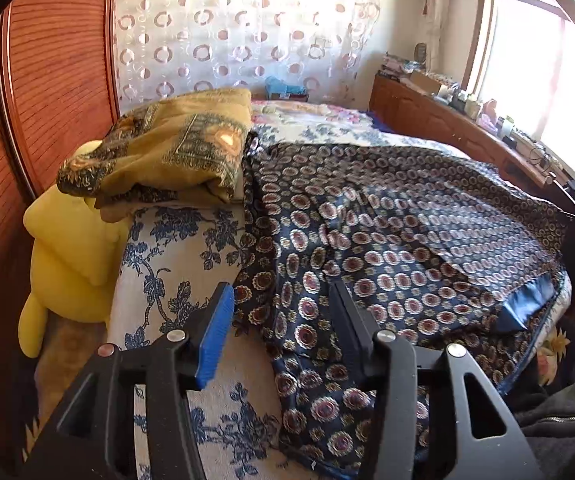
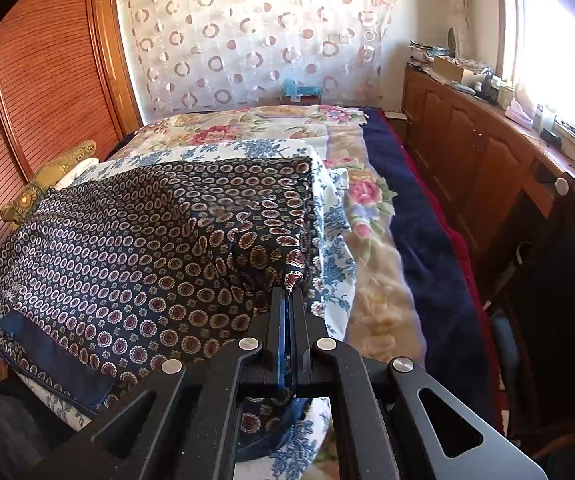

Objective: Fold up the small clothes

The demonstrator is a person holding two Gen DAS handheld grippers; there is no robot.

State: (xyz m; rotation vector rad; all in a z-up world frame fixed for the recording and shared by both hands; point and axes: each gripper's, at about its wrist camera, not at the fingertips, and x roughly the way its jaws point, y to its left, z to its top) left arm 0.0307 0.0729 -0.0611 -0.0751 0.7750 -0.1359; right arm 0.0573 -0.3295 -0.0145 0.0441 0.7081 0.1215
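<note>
Both grippers on navy garment (image 1: 367, 240): left fingers (image 1: 215, 332) spread over edge, right fingers (image 2: 275, 320) pinching corner

The left gripper (image 1: 281, 312) tilts downward over the navy patterned garment (image 1: 387, 240), its jaws standing apart with the garment's left edge lying slack between them and neither pad pressing on it. The right gripper (image 2: 287, 300) slants down at the garment's right corner, jaws closed tight on a pinch of that cloth.
</note>
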